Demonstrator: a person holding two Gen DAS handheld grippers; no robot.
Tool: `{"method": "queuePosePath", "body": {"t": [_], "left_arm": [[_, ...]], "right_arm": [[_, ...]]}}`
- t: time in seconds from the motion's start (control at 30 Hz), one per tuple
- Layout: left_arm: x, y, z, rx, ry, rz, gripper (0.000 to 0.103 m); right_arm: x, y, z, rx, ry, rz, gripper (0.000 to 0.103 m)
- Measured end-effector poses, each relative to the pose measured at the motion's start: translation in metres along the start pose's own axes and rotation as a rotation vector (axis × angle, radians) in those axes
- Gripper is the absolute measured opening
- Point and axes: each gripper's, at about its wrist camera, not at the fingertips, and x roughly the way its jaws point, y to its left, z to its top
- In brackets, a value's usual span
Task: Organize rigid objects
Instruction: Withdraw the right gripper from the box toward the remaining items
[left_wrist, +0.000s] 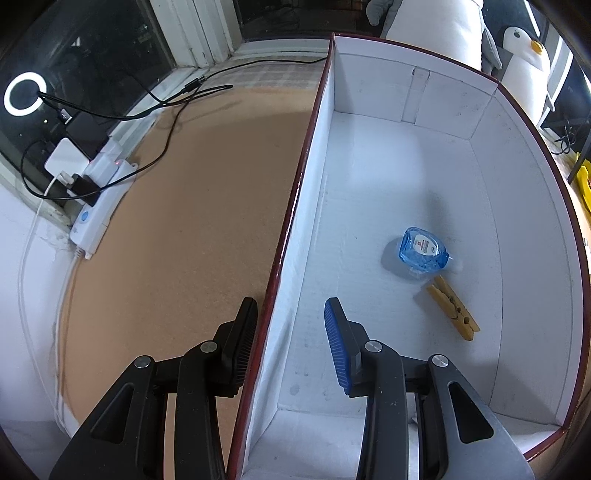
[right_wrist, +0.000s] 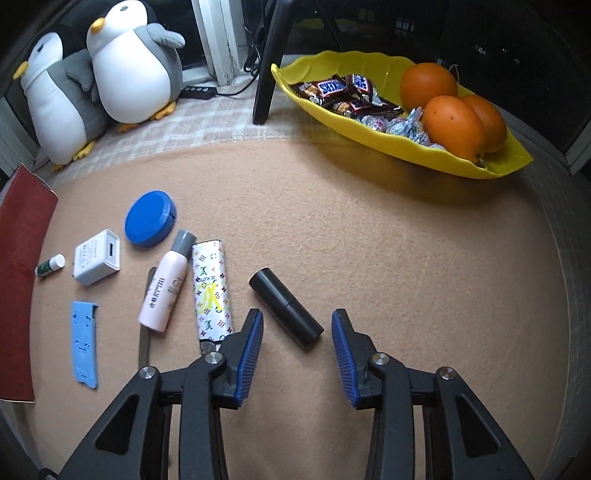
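The left tool (left_wrist: 291, 314) gapes open astride the box (left_wrist: 295, 206) wall — inside lie a blue bottle (left_wrist: 423, 254) and a clothespin (left_wrist: 452, 308). The right tool (right_wrist: 297, 326) is open too, empty, a black tube (right_wrist: 286, 306) lying on the tabletop (right_wrist: 369, 240) between its fingertips.

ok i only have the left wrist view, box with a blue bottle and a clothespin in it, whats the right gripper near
Observer: The right gripper is open, with a black cylinder on the mat just ahead of its fingers.
Operator: anything else left to sort
Observer: Yes, a patterned lighter, a pink bottle, a white charger and a blue round case lie left of the cylinder.
Operator: and where's the box from there
Observer: Its red wall shows at the far left edge.
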Motion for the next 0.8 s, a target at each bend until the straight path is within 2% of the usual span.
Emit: {"method": "queuePosePath", "body": {"t": [0.17,0.3,0.63,0.8], "left_arm": [[0.000,0.000,0.000,-0.001,0.000,-0.002,0.036],[0.000,0.001,0.001,-0.004,-0.001,-0.008,0.036],[0.000,0.004,-0.001,-0.007,-0.010,-0.028,0.036],[-0.001,0.005,-0.002,-0.011,-0.019,-0.043,0.036]], "right_arm": [[0.011,0.005,0.004,-0.022,0.015,-0.012,0.026],[0.011,0.009,0.008,-0.022,0.020,-0.001,0.015],[0.006,0.010,0.006,-0.002,-0.002,0.017,0.015],[-0.019,0.023,0.005,-0.015,-0.045,0.036,0.015]]}}
